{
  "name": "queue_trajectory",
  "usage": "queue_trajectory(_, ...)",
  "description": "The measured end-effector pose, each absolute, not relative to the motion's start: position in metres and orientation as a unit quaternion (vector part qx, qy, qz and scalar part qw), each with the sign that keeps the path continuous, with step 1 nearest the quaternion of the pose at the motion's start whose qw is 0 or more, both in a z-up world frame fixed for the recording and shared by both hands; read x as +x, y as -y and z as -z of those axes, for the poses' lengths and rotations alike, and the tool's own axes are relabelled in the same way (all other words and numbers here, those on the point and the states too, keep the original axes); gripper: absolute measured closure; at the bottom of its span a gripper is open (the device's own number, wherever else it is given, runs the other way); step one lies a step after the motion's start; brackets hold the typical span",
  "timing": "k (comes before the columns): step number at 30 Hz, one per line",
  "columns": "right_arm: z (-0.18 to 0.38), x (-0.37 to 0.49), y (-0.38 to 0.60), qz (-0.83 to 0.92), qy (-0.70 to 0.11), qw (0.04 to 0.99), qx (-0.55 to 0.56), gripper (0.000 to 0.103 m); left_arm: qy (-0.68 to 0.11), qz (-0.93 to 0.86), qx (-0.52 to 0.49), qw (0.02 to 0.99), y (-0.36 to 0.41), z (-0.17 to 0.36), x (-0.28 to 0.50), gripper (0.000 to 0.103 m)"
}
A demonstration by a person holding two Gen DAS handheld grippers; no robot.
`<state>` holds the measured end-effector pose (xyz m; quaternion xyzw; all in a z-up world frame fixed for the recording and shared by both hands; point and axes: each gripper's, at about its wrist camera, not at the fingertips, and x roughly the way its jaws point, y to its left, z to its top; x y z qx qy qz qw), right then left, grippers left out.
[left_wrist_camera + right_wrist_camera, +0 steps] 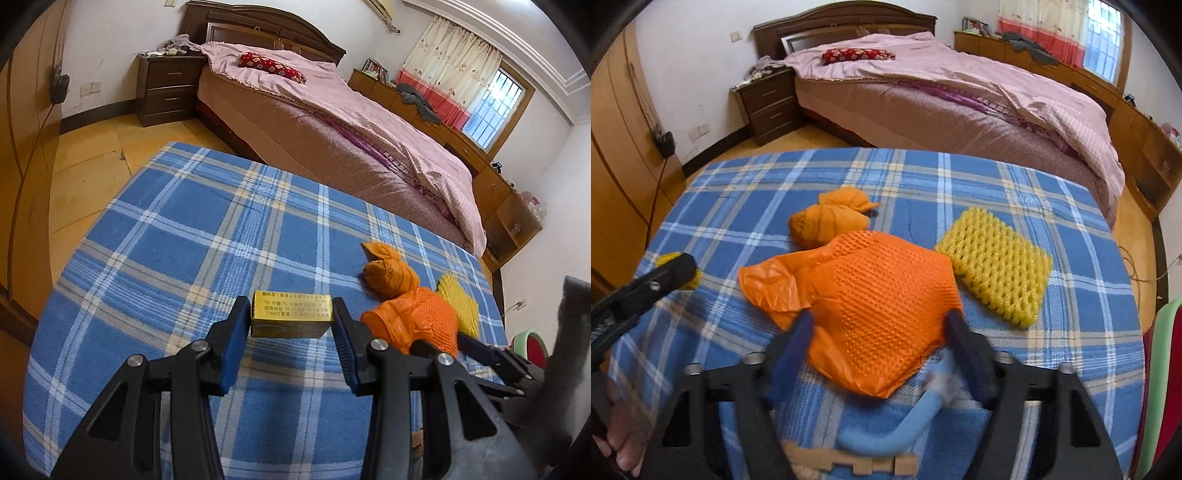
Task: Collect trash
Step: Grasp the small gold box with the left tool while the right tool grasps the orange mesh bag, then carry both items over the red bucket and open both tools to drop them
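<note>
Partway through. Left gripper [291,314] pinching a yellow box [291,314], lifted off the plaid cloth [177,229]. Right gripper [879,328] spread, straddling the orange bag [871,291], pads not yet pressing. Orange wad [831,218] and yellow foam net [997,266] uncollected on cloth.

Daylit bedroom [923,92], apparently tiled floor [88,173]
</note>
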<state>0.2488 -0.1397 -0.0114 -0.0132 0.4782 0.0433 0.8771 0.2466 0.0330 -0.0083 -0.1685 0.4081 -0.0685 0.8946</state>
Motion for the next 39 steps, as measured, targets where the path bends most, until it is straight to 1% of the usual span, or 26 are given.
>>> queue_trajectory(1, 0.012, 0.248, 0.139, -0.041, -0.474, 0.879, -0.015, 0.041, -0.408, 0.068, -0.169, 0.895, -0.034, 0.008, 0.247, 0.059)
queue_trajectory(3, 0.012, 0.247, 0.137, -0.037, -0.468, 0.882, -0.026, 0.048, -0.409, 0.066, -0.17, 0.894, -0.034, 0.009, 0.246, 0.059)
queue_trajectory(5, 0.011, 0.244, 0.136, -0.047, -0.465, 0.884, -0.026, 0.066, -0.412, 0.066, -0.171, 0.893, -0.034, 0.011, 0.247, 0.059)
queue_trajectory(6, 0.01, 0.243, 0.135, -0.05, -0.465, 0.883, -0.027, 0.07, -0.413, 0.067, -0.171, 0.892, -0.034, 0.012, 0.247, 0.059)
queue_trajectory(7, 0.008, 0.242, 0.136, -0.052, -0.466, 0.883, -0.025, 0.078, -0.413, 0.067, -0.169, 0.892, -0.033, 0.012, 0.247, 0.059)
queue_trajectory(8, 0.006, 0.241, 0.137, -0.056, -0.465, 0.883, -0.02, 0.083, -0.412, 0.068, -0.168, 0.893, -0.032, 0.011, 0.246, 0.059)
queue_trajectory(11, -0.004, 0.23, 0.142, -0.066, -0.451, 0.89, 0.003, 0.089, -0.408, 0.072, -0.165, 0.895, -0.03, 0.009, 0.245, 0.058)
queue_trajectory(17, -0.029, 0.192, 0.165, -0.071, -0.406, 0.909, 0.064, 0.091, -0.405, 0.072, -0.162, 0.897, -0.028, 0.008, 0.243, 0.058)
queue_trajectory(25, -0.057, 0.139, 0.205, -0.031, -0.363, 0.927, 0.088, 0.091, -0.401, 0.077, -0.15, 0.901, -0.018, 0.002, 0.239, 0.058)
queue_trajectory(30, -0.066, 0.102, 0.24, 0.013, -0.344, 0.932, 0.113, 0.091, -0.386, 0.108, -0.127, 0.907, 0.005, -0.014, 0.225, 0.058)
queue_trajectory(39, -0.069, 0.029, 0.311, 0.1, -0.311, 0.931, 0.165, 0.091, -0.383, 0.186, -0.097, 0.9, 0.059, -0.043, 0.188, 0.058)
